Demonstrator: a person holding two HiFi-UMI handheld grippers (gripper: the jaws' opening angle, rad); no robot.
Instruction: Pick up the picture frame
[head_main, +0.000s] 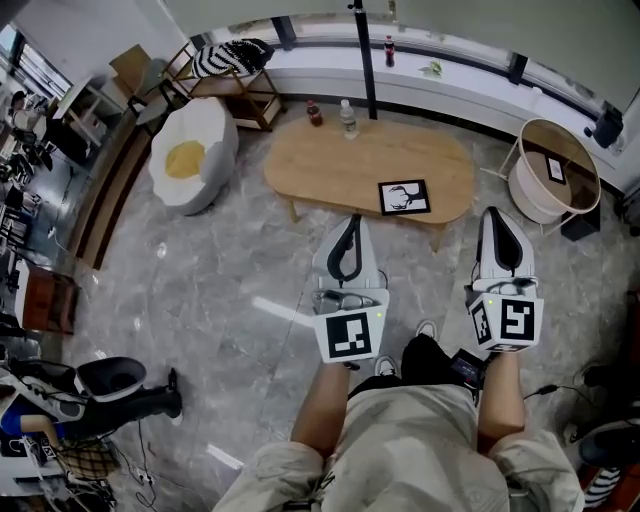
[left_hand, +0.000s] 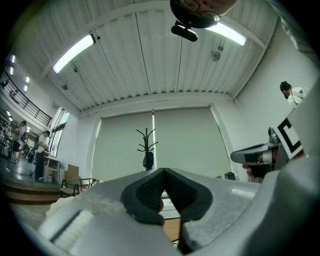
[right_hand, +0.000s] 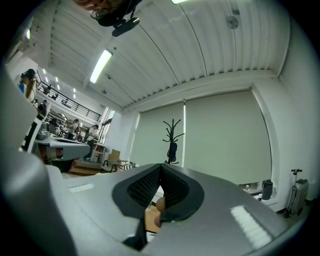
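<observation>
My left fingers (left_hand: 145, 195) and right fingers (right_hand: 142, 187) are together, empty. Ahead of both, picture frame (head_main: 404, 197) lies flat on desk (head_main: 320, 165). If I arrive closed, I'd likely shove it away.

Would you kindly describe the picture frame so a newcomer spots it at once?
Find the oval wooden table on the grey floor. The picture frame lies flat near its nearer edge, right of centre. Unlike the two upright bottles, it is black-bordered.
</observation>
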